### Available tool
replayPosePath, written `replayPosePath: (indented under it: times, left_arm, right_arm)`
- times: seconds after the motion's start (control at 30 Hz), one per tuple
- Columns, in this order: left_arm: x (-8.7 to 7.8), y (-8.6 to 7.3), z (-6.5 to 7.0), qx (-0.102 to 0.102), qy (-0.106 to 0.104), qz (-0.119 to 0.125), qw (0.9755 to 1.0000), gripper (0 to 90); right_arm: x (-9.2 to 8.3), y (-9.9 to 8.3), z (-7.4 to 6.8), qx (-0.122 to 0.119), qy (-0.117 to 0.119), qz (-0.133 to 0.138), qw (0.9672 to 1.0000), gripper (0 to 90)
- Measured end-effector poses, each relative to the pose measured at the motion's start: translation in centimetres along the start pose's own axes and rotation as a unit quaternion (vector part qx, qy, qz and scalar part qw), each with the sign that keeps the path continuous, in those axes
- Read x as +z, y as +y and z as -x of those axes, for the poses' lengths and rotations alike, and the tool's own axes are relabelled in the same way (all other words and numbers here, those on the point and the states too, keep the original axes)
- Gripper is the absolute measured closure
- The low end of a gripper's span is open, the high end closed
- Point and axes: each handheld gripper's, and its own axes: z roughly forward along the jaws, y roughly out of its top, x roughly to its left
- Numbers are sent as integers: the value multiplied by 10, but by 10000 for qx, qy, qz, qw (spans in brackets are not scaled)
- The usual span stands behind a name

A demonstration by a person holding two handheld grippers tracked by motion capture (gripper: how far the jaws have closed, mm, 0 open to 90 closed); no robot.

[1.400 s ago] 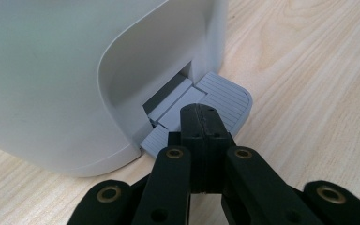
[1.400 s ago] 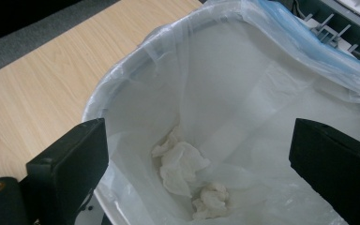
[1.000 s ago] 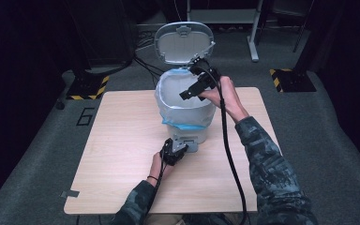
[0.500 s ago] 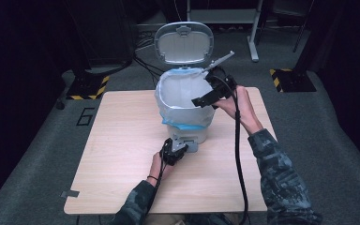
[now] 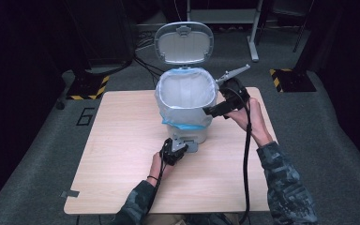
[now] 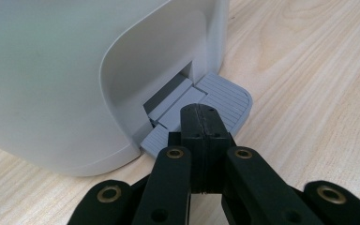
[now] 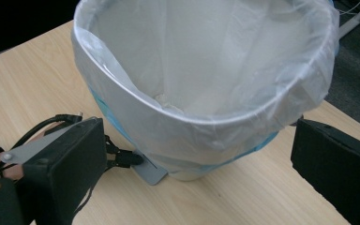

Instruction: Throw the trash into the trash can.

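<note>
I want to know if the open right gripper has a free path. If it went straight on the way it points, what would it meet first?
Probably the white bag folded over the bin's rim: the right gripper points at the bin with its jaws wide apart on either side. How near it is, I can't tell.

**Left jaws closed and low, right jaws spread wide and raised**

The left gripper sits low over the desk, held by the left hand, whose forearm comes in from the bottom edge in a camouflage-patterned sleeve. In the left gripper view its 2 black jaws are pressed flat together, tips pointing forward and down. The right gripper is held higher, off to the right, by the right hand; its arm reaches up from the lower right, also in a patterned sleeve, with a black cable trailing down alongside it. In the right gripper view its 2 jaws stand wide apart, 1 at each side of the frame.
</note>
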Motion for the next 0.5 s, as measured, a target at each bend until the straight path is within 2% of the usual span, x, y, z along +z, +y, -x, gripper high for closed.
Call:
replayPosePath:
  times: [0.07,0.5]
  left_arm:
    - [0,0,0,-11,-2,3,10000,900]
    - [0,0,0,50,4,-31,10000,900]
  right_arm:
    - [0,-6,0,95,-27,-10,10000,31]
    - [0,-42,8,318,-124,28,9994,33]
